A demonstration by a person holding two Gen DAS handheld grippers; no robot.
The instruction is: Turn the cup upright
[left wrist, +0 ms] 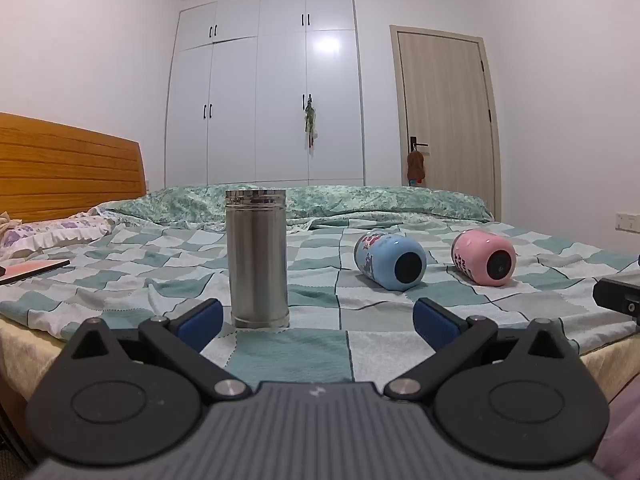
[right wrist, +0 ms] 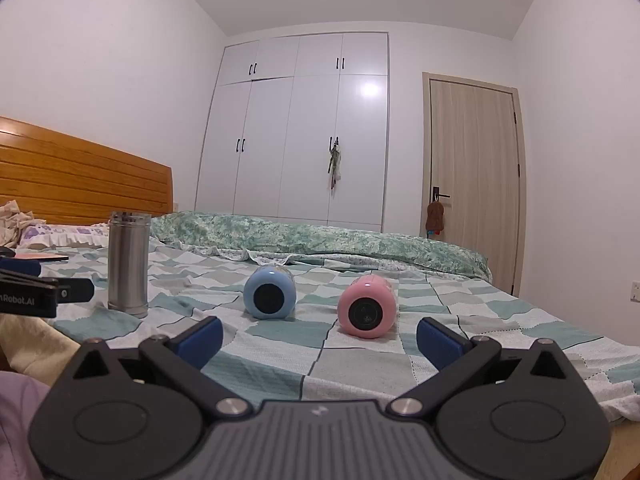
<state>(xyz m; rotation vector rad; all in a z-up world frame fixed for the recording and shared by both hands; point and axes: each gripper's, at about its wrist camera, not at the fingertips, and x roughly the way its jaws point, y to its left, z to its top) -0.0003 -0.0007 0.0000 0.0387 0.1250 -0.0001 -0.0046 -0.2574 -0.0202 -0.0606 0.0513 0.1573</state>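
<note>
A bed covered by a checked green, grey and white sheet is seen, with a wooden headboard to the left, a white wardrobe behind and a pale wooden door to the right.

The left hand-held gripper is held at the bed's near edge with its blue-padded jaws spread wide and nothing between them. A steel cup is stood upright just beyond its left finger.

The right hand-held gripper is likewise held wide open and empty. Beyond it, near but apart, a blue cup and a pink cup are laid on their sides, the pink one in line with the gap between the fingers. Their long axes are run away from the camera, and their dark round ends are turned toward it.
</note>
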